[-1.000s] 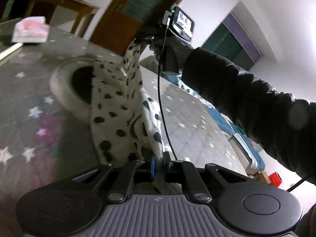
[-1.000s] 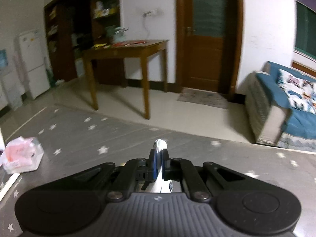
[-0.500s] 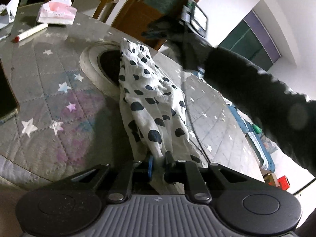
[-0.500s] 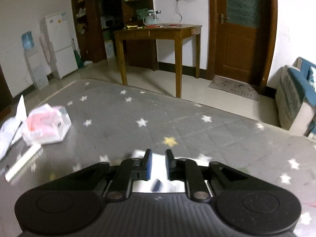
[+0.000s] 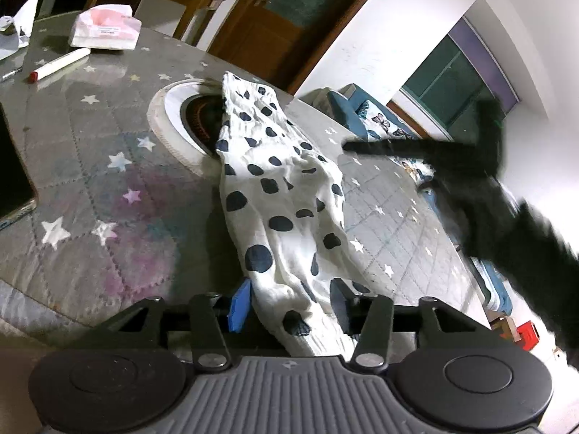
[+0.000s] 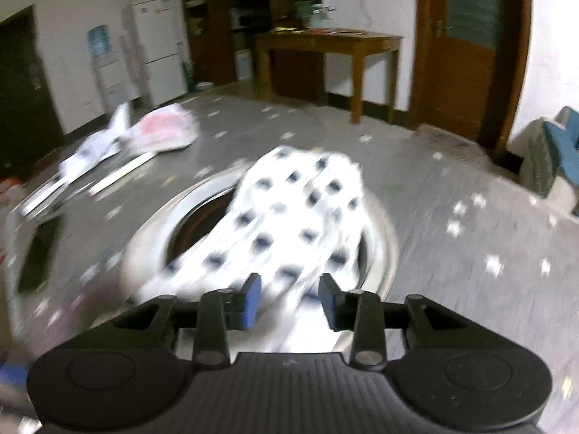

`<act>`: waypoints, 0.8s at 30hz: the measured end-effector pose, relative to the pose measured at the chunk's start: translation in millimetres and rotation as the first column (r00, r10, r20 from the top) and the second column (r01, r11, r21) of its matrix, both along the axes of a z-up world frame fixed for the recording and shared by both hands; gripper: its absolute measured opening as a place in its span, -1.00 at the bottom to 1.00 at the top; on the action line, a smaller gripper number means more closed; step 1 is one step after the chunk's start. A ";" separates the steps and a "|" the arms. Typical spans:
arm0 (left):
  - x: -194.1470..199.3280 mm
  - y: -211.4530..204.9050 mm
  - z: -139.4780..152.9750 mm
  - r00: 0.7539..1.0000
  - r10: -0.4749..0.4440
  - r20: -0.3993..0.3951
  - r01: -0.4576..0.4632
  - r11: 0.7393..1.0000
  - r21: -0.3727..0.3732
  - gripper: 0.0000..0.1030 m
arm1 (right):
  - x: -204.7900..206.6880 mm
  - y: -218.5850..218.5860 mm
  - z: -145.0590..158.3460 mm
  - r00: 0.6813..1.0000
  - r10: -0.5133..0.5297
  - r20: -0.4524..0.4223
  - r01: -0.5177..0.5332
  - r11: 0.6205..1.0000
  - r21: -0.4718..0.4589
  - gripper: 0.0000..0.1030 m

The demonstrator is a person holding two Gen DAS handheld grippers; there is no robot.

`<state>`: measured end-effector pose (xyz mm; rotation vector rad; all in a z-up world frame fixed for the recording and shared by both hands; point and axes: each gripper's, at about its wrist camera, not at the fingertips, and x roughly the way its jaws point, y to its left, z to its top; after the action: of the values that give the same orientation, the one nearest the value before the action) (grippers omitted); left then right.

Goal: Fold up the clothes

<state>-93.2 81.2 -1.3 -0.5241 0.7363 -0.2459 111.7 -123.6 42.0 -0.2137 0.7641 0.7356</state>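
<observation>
Both tongs (left (image 5: 289,302), right (image 6: 291,298)) gape wide, gripping nothing; spotted cloth (image 5: 278,195) lies flat

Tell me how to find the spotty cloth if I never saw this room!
Find the grey table with the star-patterned cover. Near its middle is a round white-rimmed hole. Draped across that hole lies the white cloth with dark blue dots, the only spotted thing there.

Dim indoor lighting, both views. Left wrist view sharp on the spotted garment (image 5: 278,195); the dark sleeve (image 5: 506,217) right of it is motion-smeared. Right wrist view heavily motion-blurred around the garment (image 6: 296,224). Fisheye bending at edges.
</observation>
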 end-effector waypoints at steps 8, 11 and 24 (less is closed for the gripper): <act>2.7 -2.2 -3.6 0.999 0.024 -0.036 -0.024 1.000 -0.020 0.11 | -105.9 -36.8 -6.1 0.989 0.127 -0.078 -0.123 0.991 0.055 -0.18; -1.0 -0.5 -2.9 0.999 0.030 -0.037 -0.031 0.999 -0.038 0.12 | -135.0 -43.3 -8.8 0.982 0.163 -0.097 -0.157 0.985 0.070 -0.09; -0.2 -4.8 10.1 0.999 0.041 -0.036 -0.042 0.999 -0.034 -0.40 | -217.1 -16.3 -23.2 0.943 0.329 0.053 -0.329 0.944 -0.015 0.16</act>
<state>-93.4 76.4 8.8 -0.5772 0.7562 -0.2114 -105.4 -139.9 18.8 -0.3715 0.6849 1.0405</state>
